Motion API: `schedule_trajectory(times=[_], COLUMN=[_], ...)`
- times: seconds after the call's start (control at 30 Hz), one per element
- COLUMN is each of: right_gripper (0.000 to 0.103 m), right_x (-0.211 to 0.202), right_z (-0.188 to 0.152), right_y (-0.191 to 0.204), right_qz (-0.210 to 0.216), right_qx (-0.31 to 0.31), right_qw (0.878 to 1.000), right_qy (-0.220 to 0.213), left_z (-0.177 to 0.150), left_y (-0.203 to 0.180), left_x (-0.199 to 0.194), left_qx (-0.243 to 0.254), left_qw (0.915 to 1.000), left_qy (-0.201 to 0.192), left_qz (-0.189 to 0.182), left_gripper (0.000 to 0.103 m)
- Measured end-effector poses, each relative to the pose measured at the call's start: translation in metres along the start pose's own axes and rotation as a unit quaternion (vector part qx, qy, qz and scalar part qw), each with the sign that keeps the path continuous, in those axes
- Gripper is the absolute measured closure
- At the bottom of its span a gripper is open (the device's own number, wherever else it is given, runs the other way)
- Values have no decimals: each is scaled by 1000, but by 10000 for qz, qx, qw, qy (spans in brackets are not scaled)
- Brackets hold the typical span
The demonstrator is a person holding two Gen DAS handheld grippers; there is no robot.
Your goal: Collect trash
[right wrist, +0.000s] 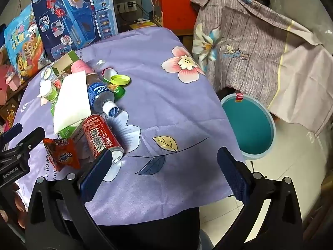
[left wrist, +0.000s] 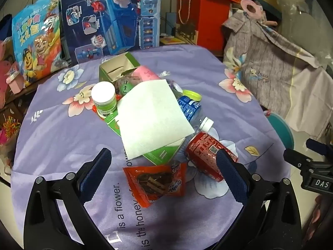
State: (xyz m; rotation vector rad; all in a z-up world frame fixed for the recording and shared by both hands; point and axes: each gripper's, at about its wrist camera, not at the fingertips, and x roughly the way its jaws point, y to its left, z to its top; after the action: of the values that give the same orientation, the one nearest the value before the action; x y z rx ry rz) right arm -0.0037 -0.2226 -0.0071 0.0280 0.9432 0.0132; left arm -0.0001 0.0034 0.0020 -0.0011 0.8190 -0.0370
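A pile of trash lies on a table with a purple flowered cloth [left wrist: 62, 137]. It holds an orange snack wrapper [left wrist: 155, 182], a red cola can [left wrist: 210, 156], a white napkin [left wrist: 153, 116] over a green carton [left wrist: 164, 154], a blue-labelled plastic bottle [left wrist: 190, 108], a white-lidded green jar [left wrist: 104, 98] and an open green box [left wrist: 118, 66]. My left gripper [left wrist: 164, 162] is open and empty, just above the wrapper. My right gripper [right wrist: 164, 160] is open and empty over bare cloth, its left finger [right wrist: 95, 173] by the can [right wrist: 100, 135]. The wrapper [right wrist: 62, 154] also shows there.
A teal round bin [right wrist: 249, 125] stands on the floor right of the table. A chair draped in grey cloth [right wrist: 260, 41] is behind it. Toy boxes [left wrist: 110, 14] and red boxes [left wrist: 204, 16] stand at the back. A green lid [right wrist: 120, 80] lies by the bottle.
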Motion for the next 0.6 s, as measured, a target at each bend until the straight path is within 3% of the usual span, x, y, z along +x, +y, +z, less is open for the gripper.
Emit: schedule_trajectory(times=[0.17, 0.4, 0.6], right_gripper=[6, 6, 6], right_x=[-3, -4, -3], right_z=[4, 6, 6], right_y=[-1, -2, -1], right_qz=[-31, -38, -39], right_qx=[76, 75, 55], right_qw=[10000, 10000, 10000], right_qy=[13, 11, 15], left_z=[-1, -1, 0], left_y=[4, 3, 3], left_x=[1, 6, 1], left_qx=[-167, 28, 136], left_qw=[9994, 9999, 9999], left_qy=[-5, 129, -8], left_qz=[-300, -80, 76], left_gripper=[3, 3, 3])
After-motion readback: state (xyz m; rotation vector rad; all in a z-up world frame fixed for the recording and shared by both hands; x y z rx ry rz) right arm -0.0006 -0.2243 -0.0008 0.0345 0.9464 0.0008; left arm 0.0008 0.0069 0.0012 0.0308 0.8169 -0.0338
